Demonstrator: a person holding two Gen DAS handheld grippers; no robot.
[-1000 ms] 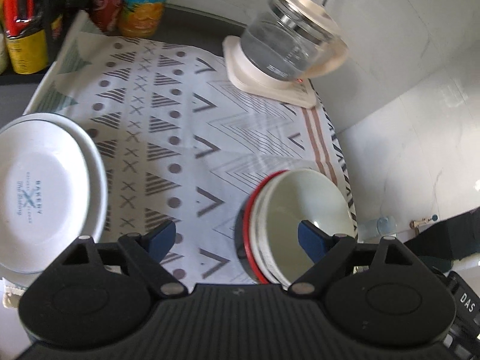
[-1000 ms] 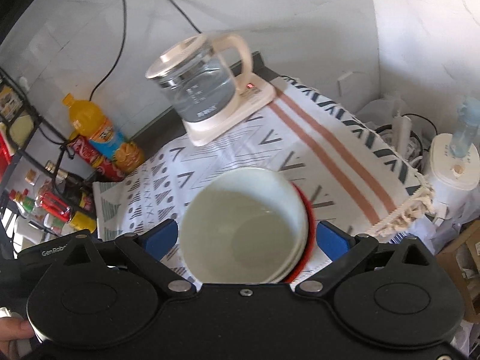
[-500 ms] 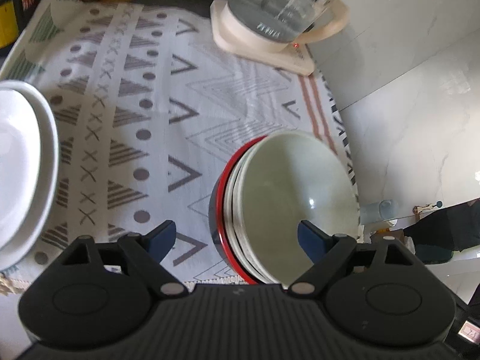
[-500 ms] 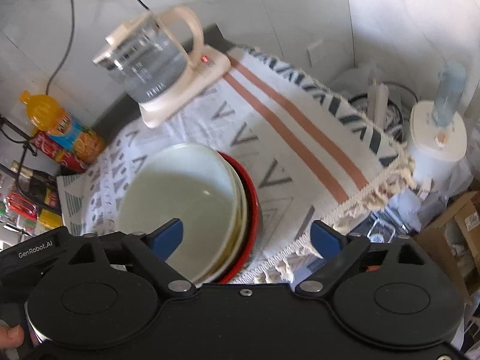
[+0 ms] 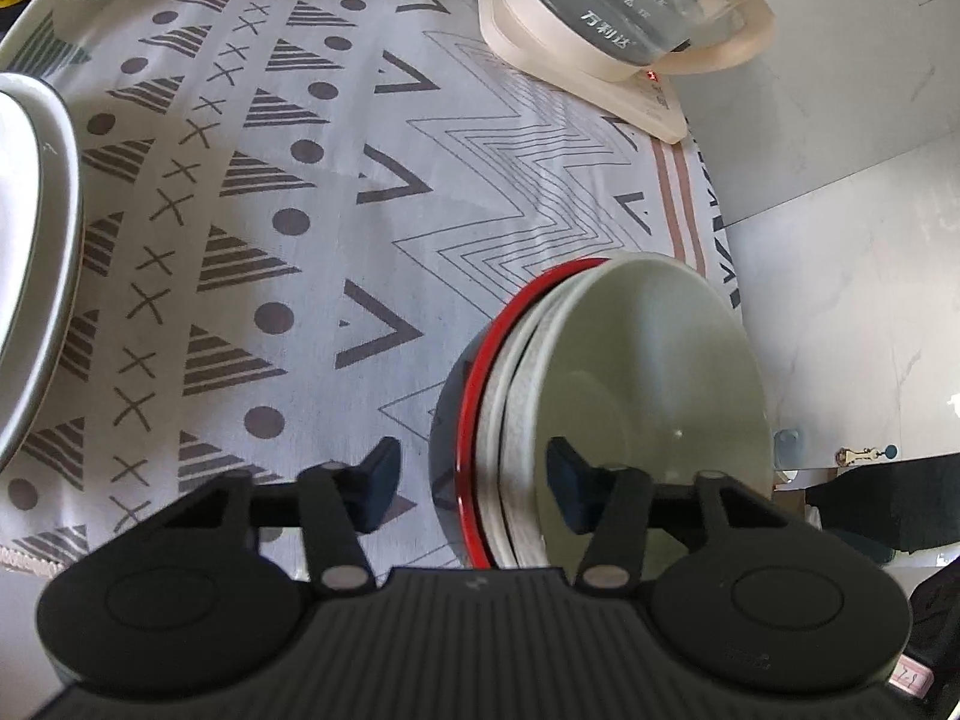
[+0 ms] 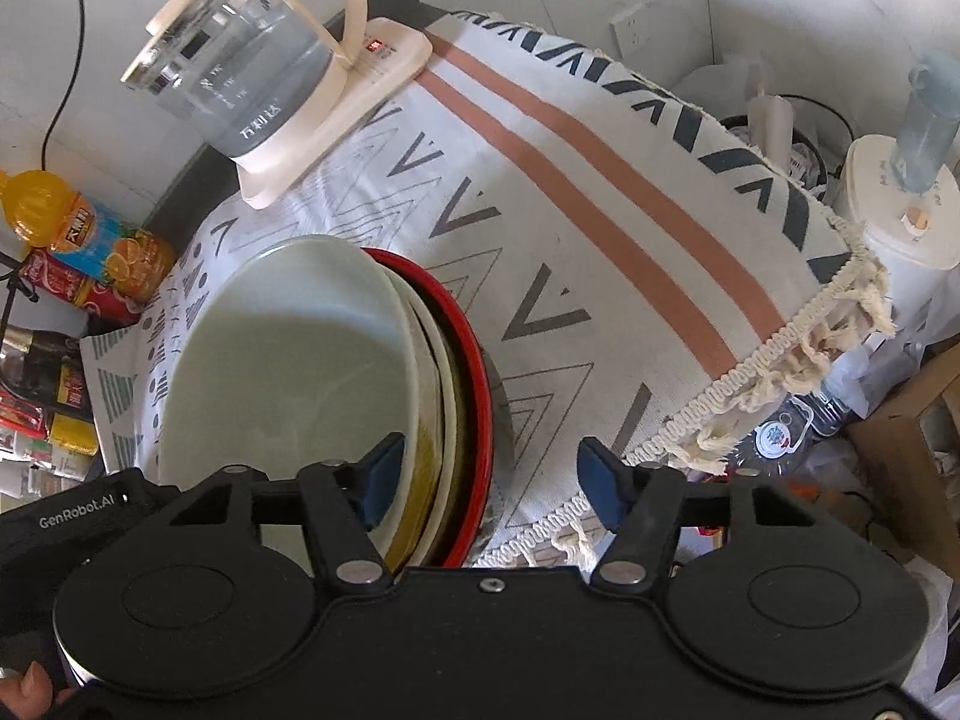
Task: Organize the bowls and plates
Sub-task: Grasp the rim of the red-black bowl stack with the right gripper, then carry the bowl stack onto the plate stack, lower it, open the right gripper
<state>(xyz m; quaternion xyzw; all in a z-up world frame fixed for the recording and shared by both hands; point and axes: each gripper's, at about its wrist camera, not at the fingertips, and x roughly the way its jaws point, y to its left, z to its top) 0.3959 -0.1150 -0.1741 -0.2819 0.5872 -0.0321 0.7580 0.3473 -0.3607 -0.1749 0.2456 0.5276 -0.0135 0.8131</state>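
i am closing both half-open jaws over opposite rims of the bowl stack [image 5: 630,396], near the kettle [image 6: 252,78]; left gripper [image 5: 474,483] and right gripper [image 6: 489,480] are gripping nothing yet. glazed, heavy, fragile.

Glass kettle [image 6: 240,78] on base, patterned cloth [image 5: 336,192], orange drink bottle [image 6: 78,228].

left tool [image 5: 474,489]: angled down, jaws just closing | right tool [image 6: 489,483]: same
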